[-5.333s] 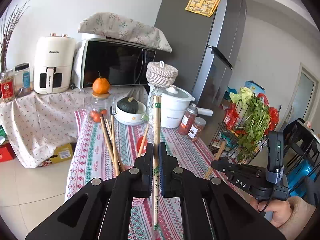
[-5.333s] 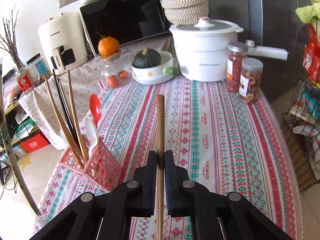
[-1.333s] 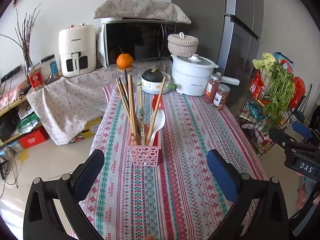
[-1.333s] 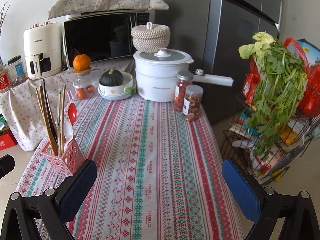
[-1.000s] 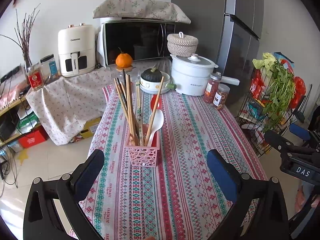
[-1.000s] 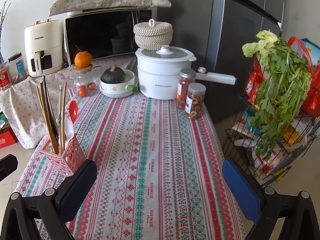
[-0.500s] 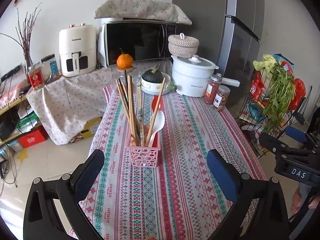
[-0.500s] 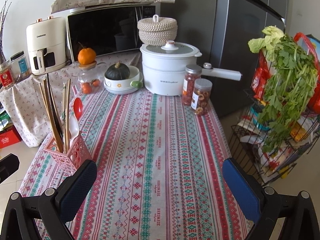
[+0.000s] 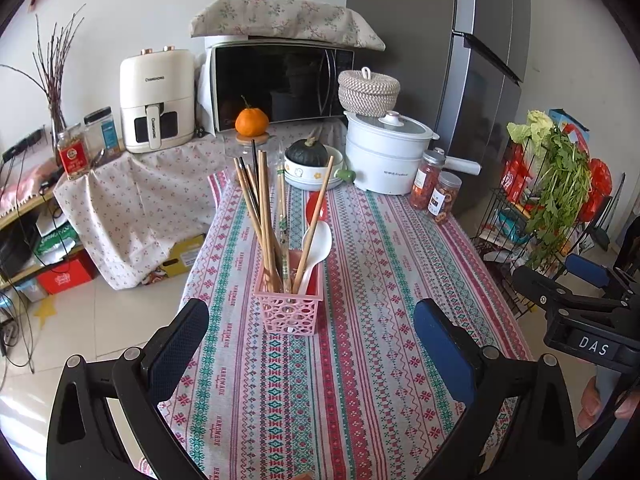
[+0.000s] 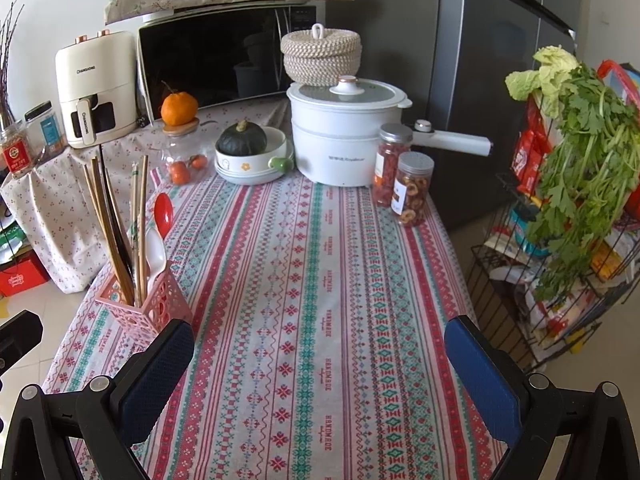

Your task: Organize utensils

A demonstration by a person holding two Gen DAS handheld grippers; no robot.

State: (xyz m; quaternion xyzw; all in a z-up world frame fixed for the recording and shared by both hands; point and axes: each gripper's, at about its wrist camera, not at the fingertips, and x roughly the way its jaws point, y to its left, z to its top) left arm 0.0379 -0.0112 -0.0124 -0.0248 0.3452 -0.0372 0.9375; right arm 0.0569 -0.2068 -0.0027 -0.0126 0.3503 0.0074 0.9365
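A pink lattice utensil holder [image 9: 289, 307] [image 10: 146, 312] stands on the patterned tablecloth [image 9: 360, 360] [image 10: 312, 320]. It holds several wooden chopsticks [image 9: 264, 216] [image 10: 108, 224], a white spoon [image 9: 318, 246] [image 10: 155, 250] and a red spoon [image 9: 316, 208] [image 10: 163, 209]. My left gripper [image 9: 311, 360] is open and empty, just short of the holder. My right gripper [image 10: 319, 376] is open and empty too, with the holder to its left. The right gripper [image 9: 576, 300] also shows at the left wrist view's right edge, held by a hand [image 9: 600, 404].
At the table's far end stand a white pot [image 10: 344, 136] with a woven basket on it, two jars [image 10: 404, 184], a bowl with a squash [image 10: 248, 152] and a jar topped by an orange [image 10: 180, 128]. A wire rack of greens [image 10: 568, 184] is to the right.
Five seconds ago each gripper was shut on a chopstick; both are now open and empty, pulled back from the table, and those chopsticks stand in the holder. In the last second little moved.
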